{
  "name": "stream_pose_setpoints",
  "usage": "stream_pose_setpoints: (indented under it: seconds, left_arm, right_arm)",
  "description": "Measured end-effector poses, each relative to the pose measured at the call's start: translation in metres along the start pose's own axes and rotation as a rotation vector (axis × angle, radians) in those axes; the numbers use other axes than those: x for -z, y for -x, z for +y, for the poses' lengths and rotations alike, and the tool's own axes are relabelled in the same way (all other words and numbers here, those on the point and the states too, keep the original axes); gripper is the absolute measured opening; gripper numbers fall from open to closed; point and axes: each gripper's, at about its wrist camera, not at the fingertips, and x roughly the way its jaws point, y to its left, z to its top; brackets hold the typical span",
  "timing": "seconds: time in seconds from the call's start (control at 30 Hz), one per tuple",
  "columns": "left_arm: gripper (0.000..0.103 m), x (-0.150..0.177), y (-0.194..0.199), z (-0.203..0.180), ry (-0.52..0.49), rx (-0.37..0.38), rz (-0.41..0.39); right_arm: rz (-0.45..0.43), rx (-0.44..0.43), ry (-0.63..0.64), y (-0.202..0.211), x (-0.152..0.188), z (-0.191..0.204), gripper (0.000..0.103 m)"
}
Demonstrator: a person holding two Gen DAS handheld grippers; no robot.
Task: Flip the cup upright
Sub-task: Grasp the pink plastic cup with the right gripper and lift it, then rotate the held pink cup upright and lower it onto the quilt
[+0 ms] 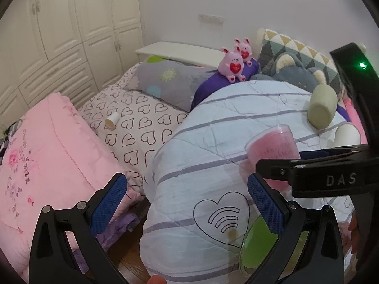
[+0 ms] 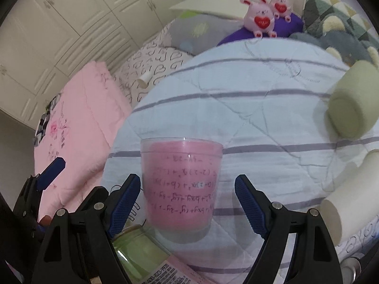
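The pink cup (image 2: 181, 187) was seen standing rim-up on the striped quilt (image 2: 248, 108), sitting between the spread fingers of the right gripper (image 2: 187, 201) with a clear gap on the right side (contact on the left pad could not be told). The left gripper (image 1: 187, 203) was held wide apart too, gripping nothing, off to the side. If release was the step in hand, a straight pull-back was judged best, since the soft quilt could tip the cup at any sideways nudge.
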Motion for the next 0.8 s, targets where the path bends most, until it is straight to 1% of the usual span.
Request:
stream_pose_setpoints:
  seconds: [0.07, 0.1, 0.13, 0.17, 0.2, 0.37, 0.53, 0.67, 0.8]
  left_arm:
    - [0.103, 0.000, 0.000, -0.002, -0.007, 0.001, 0.004]
    - [0.103, 0.000, 0.001, -0.003, -0.009, 0.003, 0.004]
    - [0.103, 0.001, 0.002, -0.005, -0.011, 0.004, 0.005]
    - [0.103, 0.001, 0.003, -0.006, -0.014, 0.003, 0.004]
    - [0.103, 0.001, 0.004, -0.006, -0.015, 0.004, 0.002]
    - [0.103, 0.001, 0.016, -0.018, -0.030, 0.018, -0.019]
    - [0.103, 0.004, 0.031, -0.037, -0.055, 0.048, -0.045]
    - [0.103, 0.010, 0.044, -0.058, -0.086, 0.080, -0.058]
    - [0.103, 0.019, 0.055, -0.083, -0.130, 0.114, -0.057]
  right_arm:
    - [0.005, -0.024, -0.011, -0.002, 0.000, -0.005, 0.083]
    - [0.010, -0.024, -0.014, -0.003, 0.001, -0.007, 0.080]
    - [0.013, -0.029, -0.020, -0.003, 0.002, -0.010, 0.074]
    - [0.011, -0.040, -0.026, -0.002, 0.002, -0.012, 0.071]
    - [0.005, -0.046, -0.033, 0.000, 0.004, -0.015, 0.065]
    - [-0.038, -0.015, -0.051, 0.017, 0.012, -0.026, 0.065]
    - [-0.084, 0.043, -0.070, 0.046, 0.031, -0.041, 0.065]
    - [-0.109, 0.088, -0.100, 0.070, 0.056, -0.055, 0.065]
    - [-0.109, 0.112, -0.127, 0.083, 0.083, -0.066, 0.065]
